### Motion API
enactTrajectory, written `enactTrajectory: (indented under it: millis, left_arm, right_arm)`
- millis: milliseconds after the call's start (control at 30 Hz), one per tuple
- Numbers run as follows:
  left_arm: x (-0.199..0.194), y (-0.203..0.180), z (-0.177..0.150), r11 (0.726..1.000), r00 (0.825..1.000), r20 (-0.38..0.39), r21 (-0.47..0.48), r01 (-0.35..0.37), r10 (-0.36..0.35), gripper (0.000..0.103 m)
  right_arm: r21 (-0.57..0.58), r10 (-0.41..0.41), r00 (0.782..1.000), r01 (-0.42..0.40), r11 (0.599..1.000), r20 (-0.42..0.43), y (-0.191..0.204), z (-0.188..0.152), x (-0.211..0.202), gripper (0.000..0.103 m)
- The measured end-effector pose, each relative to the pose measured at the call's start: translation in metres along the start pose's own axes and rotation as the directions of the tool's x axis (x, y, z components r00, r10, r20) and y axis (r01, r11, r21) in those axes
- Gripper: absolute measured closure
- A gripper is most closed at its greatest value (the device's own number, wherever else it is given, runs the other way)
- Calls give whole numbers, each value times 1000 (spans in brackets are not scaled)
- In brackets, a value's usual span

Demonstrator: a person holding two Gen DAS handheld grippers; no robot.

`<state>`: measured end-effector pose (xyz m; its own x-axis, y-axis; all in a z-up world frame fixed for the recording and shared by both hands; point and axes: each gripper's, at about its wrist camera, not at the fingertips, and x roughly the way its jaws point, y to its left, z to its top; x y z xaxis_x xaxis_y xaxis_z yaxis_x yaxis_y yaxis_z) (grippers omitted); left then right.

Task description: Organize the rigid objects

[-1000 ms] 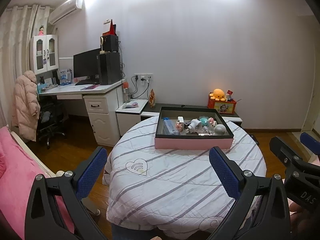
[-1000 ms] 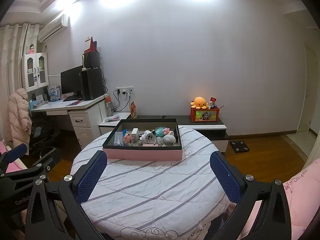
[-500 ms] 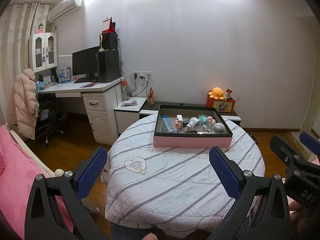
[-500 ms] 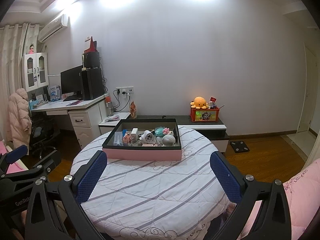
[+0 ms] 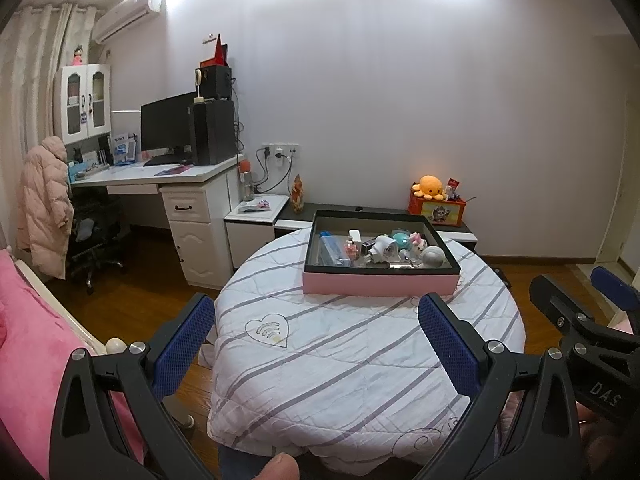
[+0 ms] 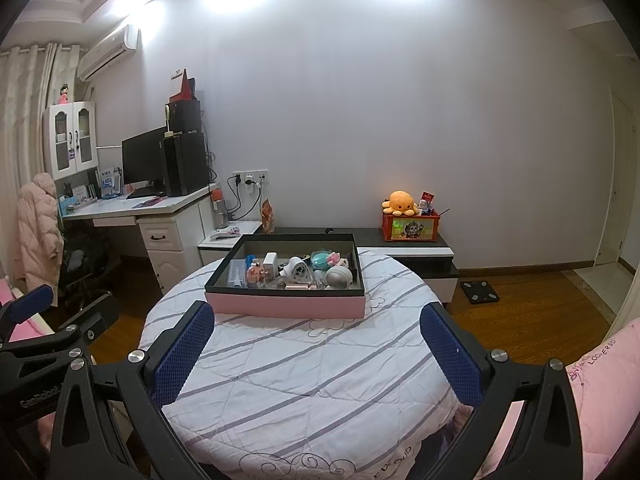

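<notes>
A pink box with a black inner rim (image 5: 380, 283) (image 6: 288, 305) sits at the far side of a round table under a striped white quilt (image 5: 344, 360) (image 6: 304, 376). Inside lie several small rigid items: a grey ball (image 5: 433, 256) (image 6: 338, 277), a white device (image 5: 383, 246) (image 6: 298, 270), a teal round object (image 5: 400, 238) (image 6: 320, 257), a clear case (image 5: 331, 249). My left gripper (image 5: 316, 344) is open and empty, held above the table's near edge. My right gripper (image 6: 316, 344) is open and empty, also short of the box.
A white desk with monitor and computer tower (image 5: 192, 168) stands at back left, with a chair and pink coat (image 5: 44, 204). A low cabinet with an orange plush on a red box (image 6: 408, 220) is behind the table. Pink bedding (image 5: 28, 360) lies at left, wood floor (image 6: 520, 312) at right.
The left wrist view has shifted slightly, the table and box sitting a little lower and leftward. The right gripper has barely moved. Both stay open.
</notes>
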<state>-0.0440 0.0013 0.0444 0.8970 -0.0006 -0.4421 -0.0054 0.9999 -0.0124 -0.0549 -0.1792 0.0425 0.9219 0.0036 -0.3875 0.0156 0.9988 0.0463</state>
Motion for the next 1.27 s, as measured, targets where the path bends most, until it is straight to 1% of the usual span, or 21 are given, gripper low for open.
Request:
enactTrajectory:
  millis: [233,333,467,700,933,1267]
  left_arm:
    - [1,2,1,1000,1000,-10,-3,15,-15,0]
    - [2,0,0,1000,1000,-10,12,-8,8,0]
    - [2,0,-1,1000,1000,-10,22,-5,6,0]
    - [3,0,0,1000,1000,-7,21,-23,23,0]
    - [6,2,0,1000,1000,-26,19,5,-5,0]
    - [3,2,-1,999,1000,0,28,27,-27,0]
  right_arm:
    - [-3,1,1000,-1,1000,-5,0,0,1,0]
    - [-2,1,1000,-1,1000,-5,0,0,1,0]
    - [-3,-1,1000,1,1000,-2,-1,0,1,0]
    - [-4,-2,1000,2,1000,-4,-1,0,2,0]
    - [-6,-3,1000,3,1000,-11,-1,-2,5,0]
    - [-5,-9,1000,9,1000,-14,0,-2,7,0]
